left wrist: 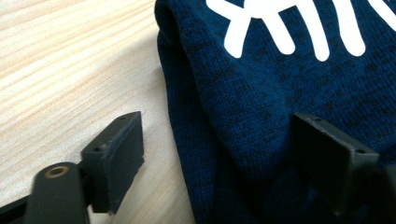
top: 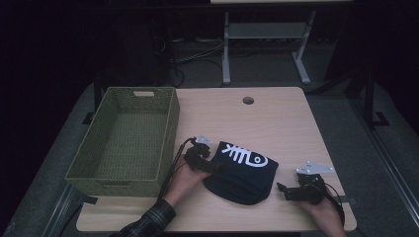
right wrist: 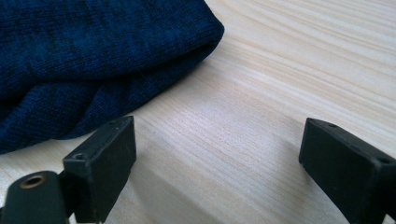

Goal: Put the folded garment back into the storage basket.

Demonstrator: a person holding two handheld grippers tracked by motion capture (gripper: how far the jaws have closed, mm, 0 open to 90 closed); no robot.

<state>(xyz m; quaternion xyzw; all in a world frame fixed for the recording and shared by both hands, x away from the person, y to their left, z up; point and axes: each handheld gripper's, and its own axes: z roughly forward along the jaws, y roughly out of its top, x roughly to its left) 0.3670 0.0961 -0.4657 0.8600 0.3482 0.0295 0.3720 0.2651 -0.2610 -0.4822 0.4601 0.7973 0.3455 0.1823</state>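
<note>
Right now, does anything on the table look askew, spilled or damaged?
Nothing stands out. The folded navy garment lies flat on the table, its white fishbone print up. The green basket sits upright at the left. The left gripper is open over the garment's edge; the right gripper is open beside it.

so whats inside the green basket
Only the woven floor of the basket shows, with nothing on it. The strip just behind its near wall is hidden.
</note>
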